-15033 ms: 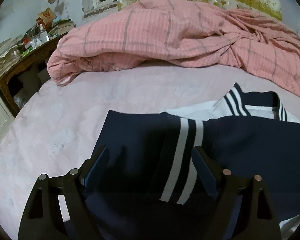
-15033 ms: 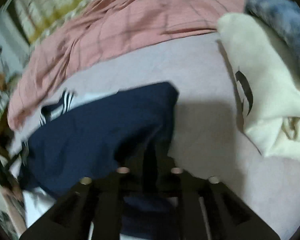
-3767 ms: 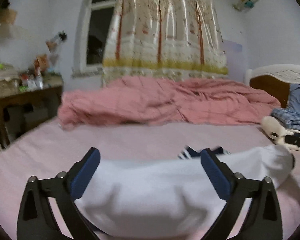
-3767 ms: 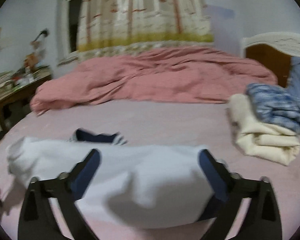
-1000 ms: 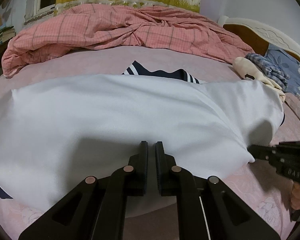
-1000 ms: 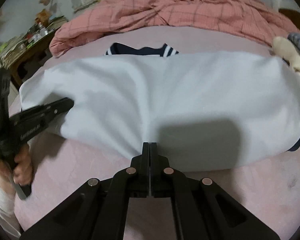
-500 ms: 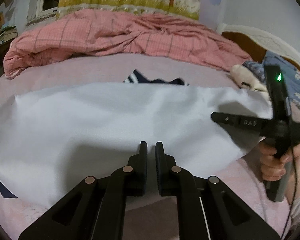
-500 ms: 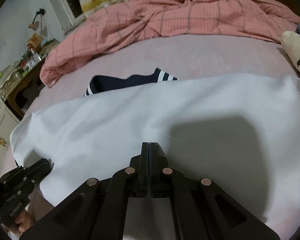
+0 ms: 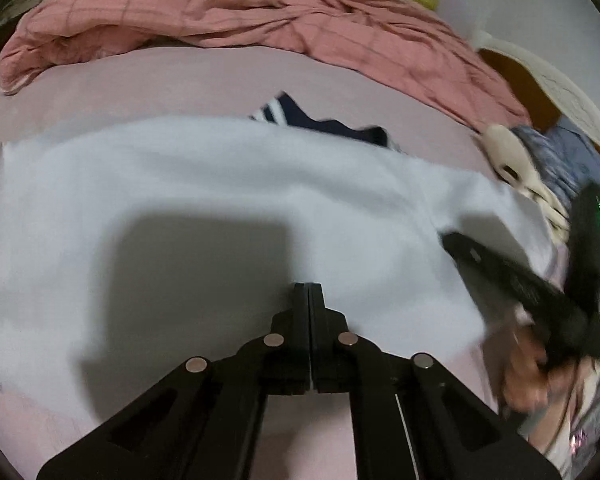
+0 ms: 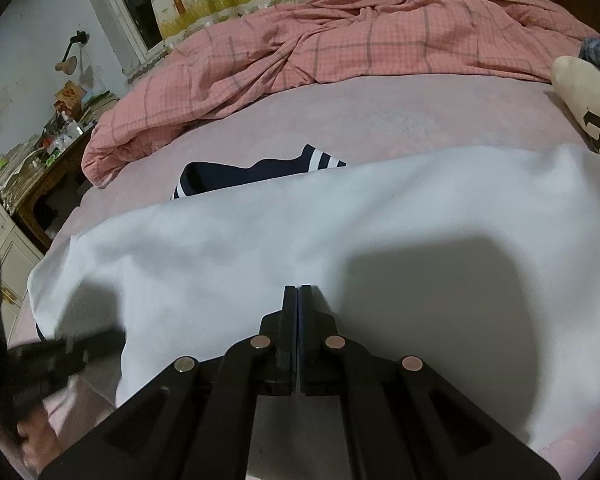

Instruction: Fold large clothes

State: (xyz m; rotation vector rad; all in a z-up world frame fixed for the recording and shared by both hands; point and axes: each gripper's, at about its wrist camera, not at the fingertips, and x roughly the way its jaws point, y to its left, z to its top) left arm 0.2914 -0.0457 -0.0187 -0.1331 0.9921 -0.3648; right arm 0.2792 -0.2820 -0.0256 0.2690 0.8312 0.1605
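We hover both grippers, left gripper (image 9: 308, 286) and right gripper (image 10: 297, 288), jaws clenched empty, over the white garment (image 10: 300, 232) spread flat mid-bed (image 10: 380, 120), likely to smooth it before folding

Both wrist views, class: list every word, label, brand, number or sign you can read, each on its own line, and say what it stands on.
"W": red letter on a box on the cluttered side table, right wrist view.
Black mark on the folded cream garment: a logo shape, not readable as a letter.
Pale lettering on the right gripper in the left wrist view: too blurred to read.
White garment: no print visible.
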